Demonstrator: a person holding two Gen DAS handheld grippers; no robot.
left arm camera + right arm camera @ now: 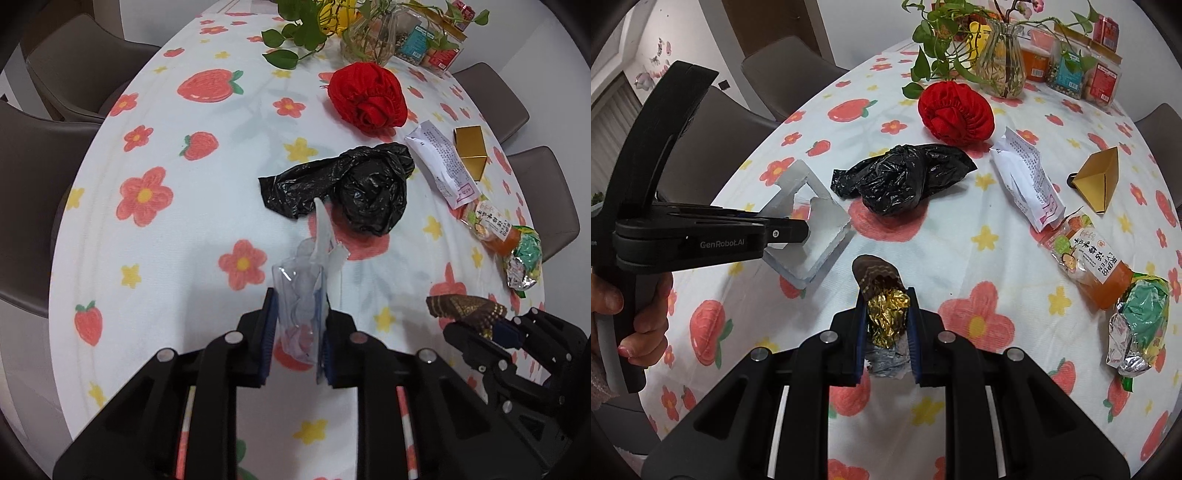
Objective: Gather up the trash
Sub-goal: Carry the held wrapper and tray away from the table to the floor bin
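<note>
Left gripper (298,334) pinched onto a clear plastic package (303,295), pads pressing both sides, package sticking up out of the jaws above the tablecloth (177,236). Right gripper (886,334) nearly closed on a brown-and-gold foil wrapper (882,295), crumpled gold and silver foil wedged between the blue pads. Black trash bag (347,184) lies crumpled mid-table, ahead of both grippers, touched by neither. Red fabric ball (365,96) beyond the bag. To its right: white printed packet (1027,177), gold paper box (1099,179), orange snack pouch (1089,266), green-and-silver wrapper (1137,325), all loose on the cloth. Glass vase (1001,62) with vine at far end. A hand (639,314) grips the left gripper's handle.
</note>
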